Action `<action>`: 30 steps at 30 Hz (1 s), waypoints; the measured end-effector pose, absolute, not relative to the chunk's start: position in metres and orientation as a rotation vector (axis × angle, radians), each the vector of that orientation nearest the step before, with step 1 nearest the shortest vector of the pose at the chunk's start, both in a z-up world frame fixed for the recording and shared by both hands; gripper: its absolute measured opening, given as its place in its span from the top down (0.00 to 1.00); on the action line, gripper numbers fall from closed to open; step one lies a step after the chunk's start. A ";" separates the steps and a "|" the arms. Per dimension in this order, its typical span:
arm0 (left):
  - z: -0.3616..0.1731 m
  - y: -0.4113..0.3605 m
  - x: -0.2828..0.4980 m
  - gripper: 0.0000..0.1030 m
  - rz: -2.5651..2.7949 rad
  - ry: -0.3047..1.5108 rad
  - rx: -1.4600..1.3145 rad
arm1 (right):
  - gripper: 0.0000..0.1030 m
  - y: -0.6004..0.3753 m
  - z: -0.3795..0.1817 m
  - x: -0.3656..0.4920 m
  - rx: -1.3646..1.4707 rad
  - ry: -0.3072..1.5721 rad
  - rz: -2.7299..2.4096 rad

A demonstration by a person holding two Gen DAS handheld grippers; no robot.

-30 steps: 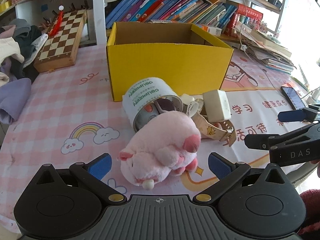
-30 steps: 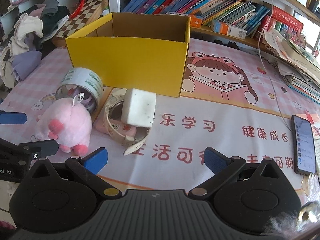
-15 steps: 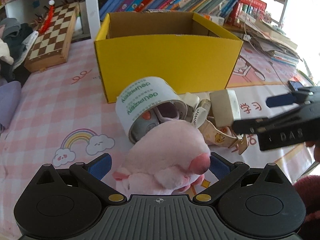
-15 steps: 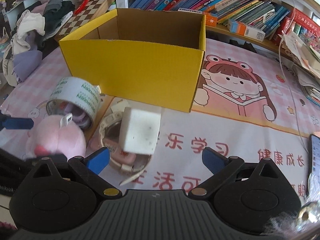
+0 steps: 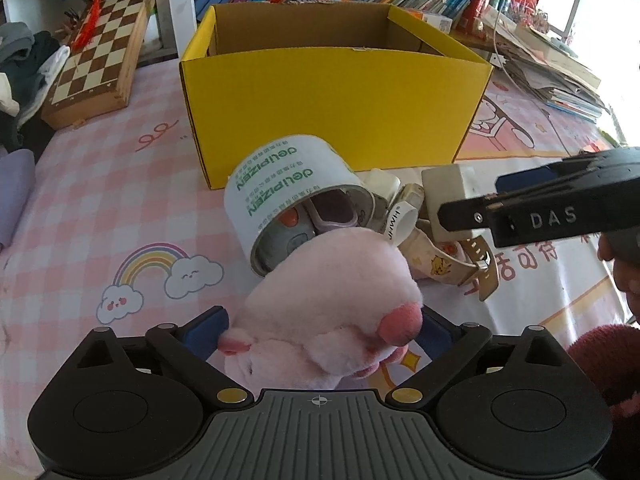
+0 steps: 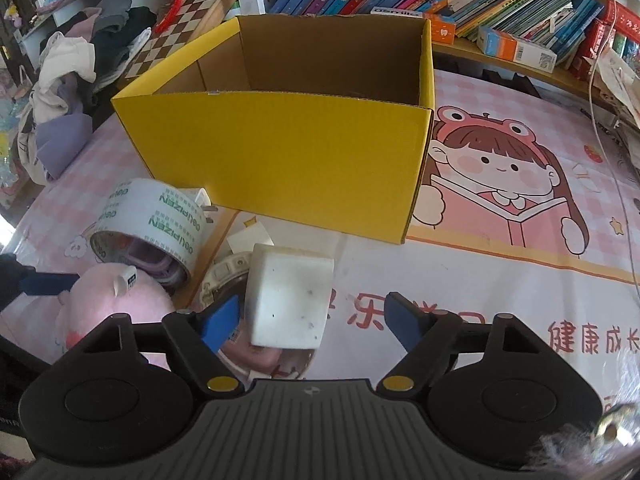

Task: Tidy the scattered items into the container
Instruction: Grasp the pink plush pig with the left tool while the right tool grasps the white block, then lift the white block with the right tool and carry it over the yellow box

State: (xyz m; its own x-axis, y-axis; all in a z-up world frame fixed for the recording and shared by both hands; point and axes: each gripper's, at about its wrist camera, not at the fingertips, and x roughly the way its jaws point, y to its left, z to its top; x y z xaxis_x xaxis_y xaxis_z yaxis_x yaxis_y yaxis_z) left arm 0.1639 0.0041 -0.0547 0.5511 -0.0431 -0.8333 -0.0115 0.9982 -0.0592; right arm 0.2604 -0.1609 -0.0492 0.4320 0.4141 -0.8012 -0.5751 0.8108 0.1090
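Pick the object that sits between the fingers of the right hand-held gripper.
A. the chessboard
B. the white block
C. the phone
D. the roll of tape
B: in the right wrist view the white block lies between the blue pads of the right hand-held gripper, whose jaws have just been closing; a gap still shows on the block's right side. The roll of tape lies off to the left.

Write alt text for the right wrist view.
The right gripper straddles a white block, its jaws just closing but not yet pressing on it. Beyond stands an open yellow box on a pink cartoon tablecloth, with a tape roll and pink plush pig at left.
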 end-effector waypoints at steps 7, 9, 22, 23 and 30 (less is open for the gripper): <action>-0.053 0.000 0.161 0.12 -0.035 0.993 -0.035 | 0.35 -0.159 -0.051 0.264 -0.184 0.952 0.651; -0.052 0.000 0.159 0.14 -0.035 0.992 -0.034 | 0.40 -0.158 -0.051 0.265 -0.176 0.959 0.657; -0.046 0.003 0.153 0.29 -0.054 0.975 -0.048 | 0.62 -0.155 -0.051 0.263 -0.162 0.967 0.690; -0.045 0.002 0.153 0.32 -0.059 0.973 -0.046 | 0.63 -0.156 -0.050 0.263 -0.160 0.965 0.689; -0.032 0.002 0.148 0.41 -0.091 0.924 -0.037 | 0.65 -0.167 -0.036 0.260 -0.142 0.926 0.666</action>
State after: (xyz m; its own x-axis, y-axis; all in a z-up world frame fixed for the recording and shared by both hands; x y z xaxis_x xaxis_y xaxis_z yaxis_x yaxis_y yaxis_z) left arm 0.1475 0.0024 -0.0316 0.5995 -0.0942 -0.7948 0.0621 0.9955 -0.0712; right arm 0.2600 -0.1666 -0.0356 0.4183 0.4701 -0.7772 -0.5876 0.7926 0.1632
